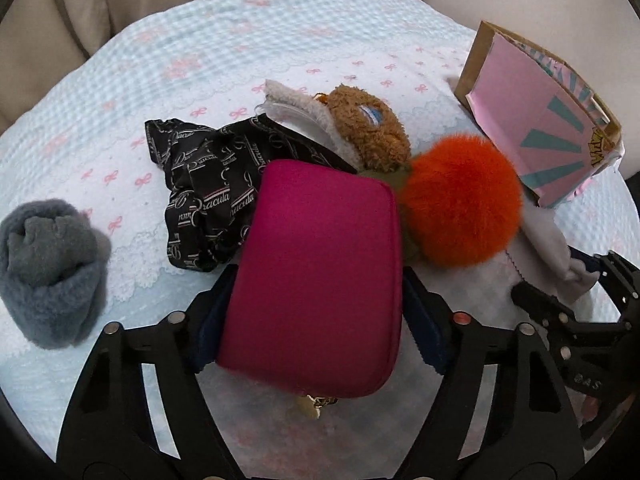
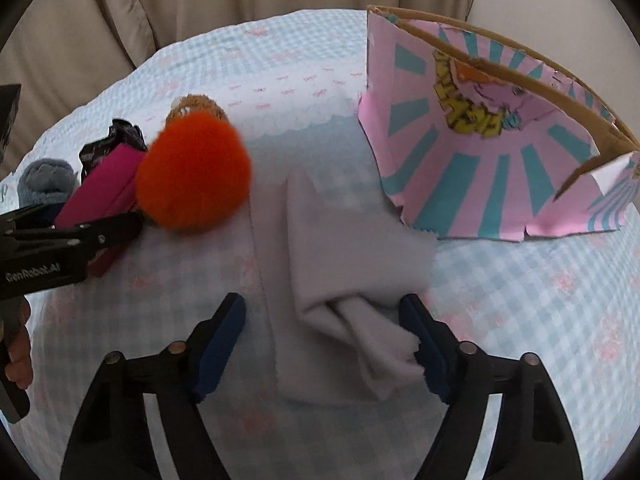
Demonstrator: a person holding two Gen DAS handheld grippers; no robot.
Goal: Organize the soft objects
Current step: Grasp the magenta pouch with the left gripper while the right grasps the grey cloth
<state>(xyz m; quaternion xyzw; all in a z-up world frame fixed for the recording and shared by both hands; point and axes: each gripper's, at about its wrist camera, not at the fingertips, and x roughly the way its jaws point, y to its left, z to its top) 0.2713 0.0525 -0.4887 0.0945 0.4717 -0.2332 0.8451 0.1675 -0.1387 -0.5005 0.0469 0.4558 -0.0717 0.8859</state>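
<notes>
Left gripper (image 1: 316, 280) clamps a pouch (image 1: 320, 276), long axis pointing away from the camera; right gripper (image 2: 324, 344), wide, straddles grey cloth (image 2: 340, 264) beside the pompom (image 2: 192, 176).

Hidden and partly seen items
Brown plush toy (image 2: 196, 106) mostly behind orange fur pompom (image 2: 194, 176); gold metal charm (image 1: 314, 407) hidden under magenta fabric pouch (image 1: 316, 276).

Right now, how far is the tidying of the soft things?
Done: nothing shows inside the box yet. In hand: the left gripper holds the pink pouch; the right gripper is open around the grey cloth. Left: pompom, bear, black cloth, grey sock.
</notes>
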